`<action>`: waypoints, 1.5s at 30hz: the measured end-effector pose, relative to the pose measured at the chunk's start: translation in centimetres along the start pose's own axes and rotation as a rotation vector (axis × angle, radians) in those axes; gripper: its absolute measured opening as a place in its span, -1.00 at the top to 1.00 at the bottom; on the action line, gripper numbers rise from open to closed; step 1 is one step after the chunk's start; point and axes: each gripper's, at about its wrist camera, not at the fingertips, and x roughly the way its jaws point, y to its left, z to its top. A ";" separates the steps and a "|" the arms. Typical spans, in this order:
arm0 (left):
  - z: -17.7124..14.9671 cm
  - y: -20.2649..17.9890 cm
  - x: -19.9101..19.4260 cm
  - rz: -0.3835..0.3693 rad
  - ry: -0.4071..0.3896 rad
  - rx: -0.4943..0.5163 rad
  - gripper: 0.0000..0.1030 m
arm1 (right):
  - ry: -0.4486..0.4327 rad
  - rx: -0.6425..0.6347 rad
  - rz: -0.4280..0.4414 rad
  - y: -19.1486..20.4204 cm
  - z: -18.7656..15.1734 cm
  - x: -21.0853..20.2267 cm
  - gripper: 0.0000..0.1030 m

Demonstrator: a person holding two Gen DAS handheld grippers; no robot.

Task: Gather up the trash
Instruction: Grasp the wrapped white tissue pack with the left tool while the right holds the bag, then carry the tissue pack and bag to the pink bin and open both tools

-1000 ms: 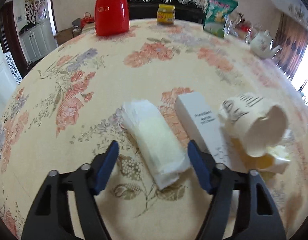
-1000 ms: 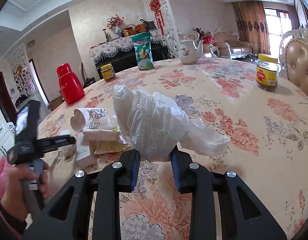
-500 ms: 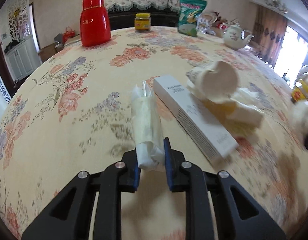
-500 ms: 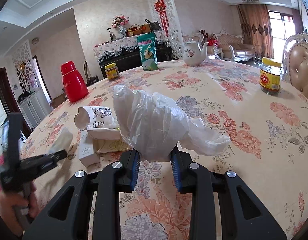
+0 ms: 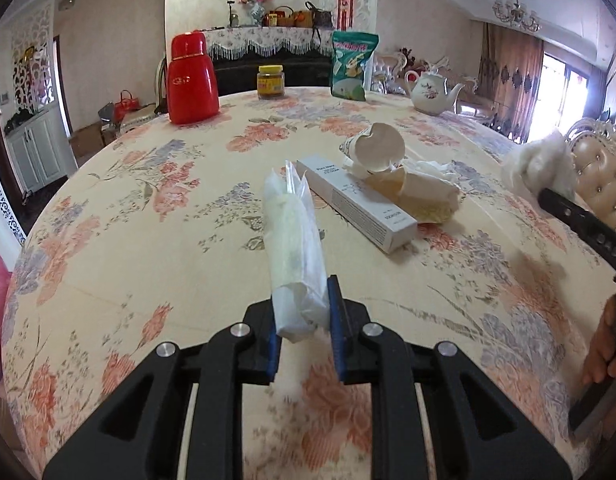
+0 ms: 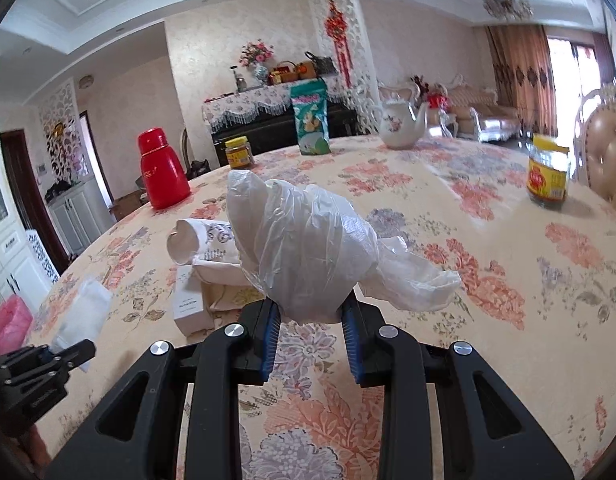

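My left gripper [image 5: 303,320] is shut on a white plastic-wrapped tissue packet [image 5: 294,236] and holds it above the floral tablecloth [image 5: 148,248]. My right gripper [image 6: 310,320] is shut on a crumpled clear plastic bag [image 6: 308,240], held above the table; it also shows at the right edge of the left wrist view [image 5: 536,164]. On the table lie a long white carton [image 5: 356,202], a torn paper cup [image 5: 374,148] and crumpled yellowish paper [image 5: 420,196]. The packet also shows in the right wrist view [image 6: 84,316].
A red thermos [image 5: 192,80], a yellow-lidded jar [image 5: 271,81], a green snack bag [image 5: 352,65] and a teapot [image 5: 430,92] stand at the far side. Another jar [image 6: 548,174] stands at the right. A pink bag [image 6: 8,324] hangs off the table's left edge.
My left gripper closed on the tissue packet and lifted it off the table, tilting up. The right gripper kept holding the plastic bag, nearly still.
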 end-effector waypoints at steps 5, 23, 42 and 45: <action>-0.9 0.3 -2.0 -0.009 -0.038 -0.012 0.62 | 0.033 -0.098 -0.005 2.3 -0.2 0.4 0.44; -2.9 1.4 -6.9 0.010 -0.147 0.014 0.62 | 0.102 -0.243 0.056 8.0 -2.8 -4.3 0.45; -5.1 13.6 -10.0 0.073 -0.158 -0.077 0.62 | 0.138 -0.392 0.272 21.0 -4.9 -4.2 0.45; -5.0 17.0 -10.8 0.120 -0.151 -0.089 0.62 | 0.154 -0.431 0.334 24.5 -5.3 -3.9 0.44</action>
